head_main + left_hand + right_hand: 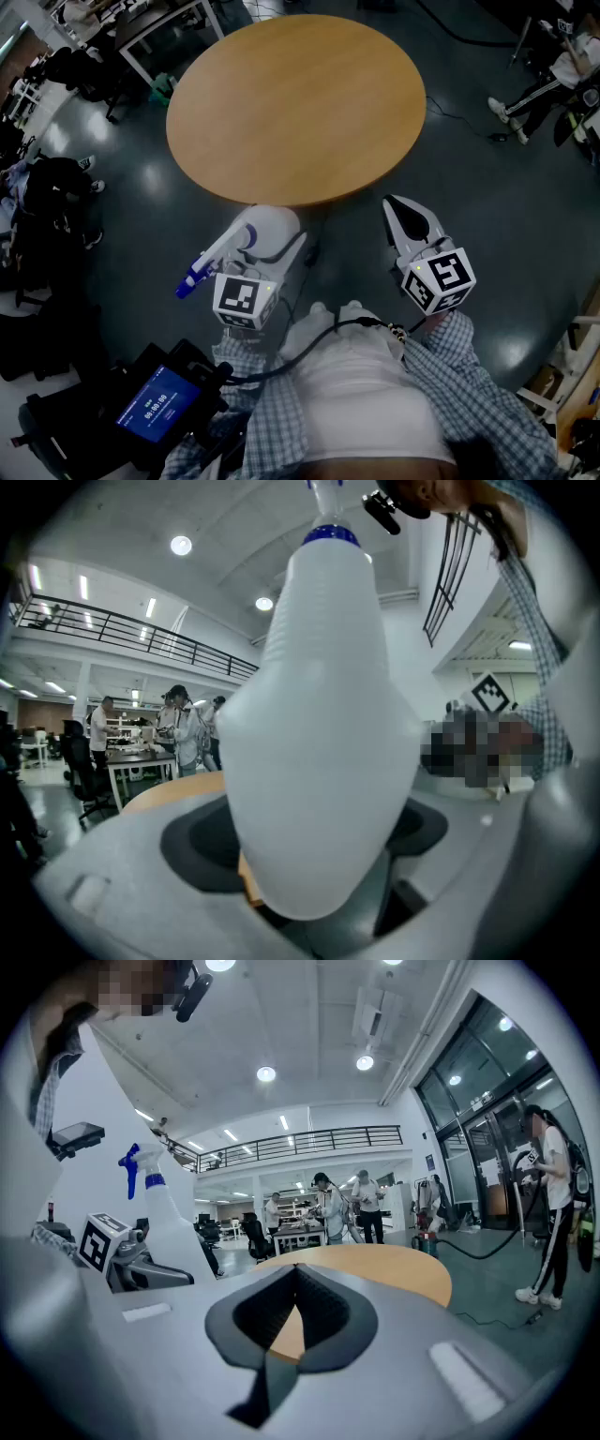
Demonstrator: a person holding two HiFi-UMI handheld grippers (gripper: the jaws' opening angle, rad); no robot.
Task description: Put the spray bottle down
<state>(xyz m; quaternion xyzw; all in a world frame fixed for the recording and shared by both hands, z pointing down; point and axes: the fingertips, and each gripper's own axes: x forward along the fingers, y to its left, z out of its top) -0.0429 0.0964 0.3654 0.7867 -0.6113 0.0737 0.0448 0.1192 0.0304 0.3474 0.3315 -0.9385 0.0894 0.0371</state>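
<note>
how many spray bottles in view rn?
1. The white plastic spray bottle with a blue trigger head is clamped in the left gripper, just short of the near edge of the round wooden table. The cluttered background desks could hide others.

Smooth white plastic spray bottle point(319, 742); matt wooden table point(295, 103); glossy floor point(122, 187).
</note>
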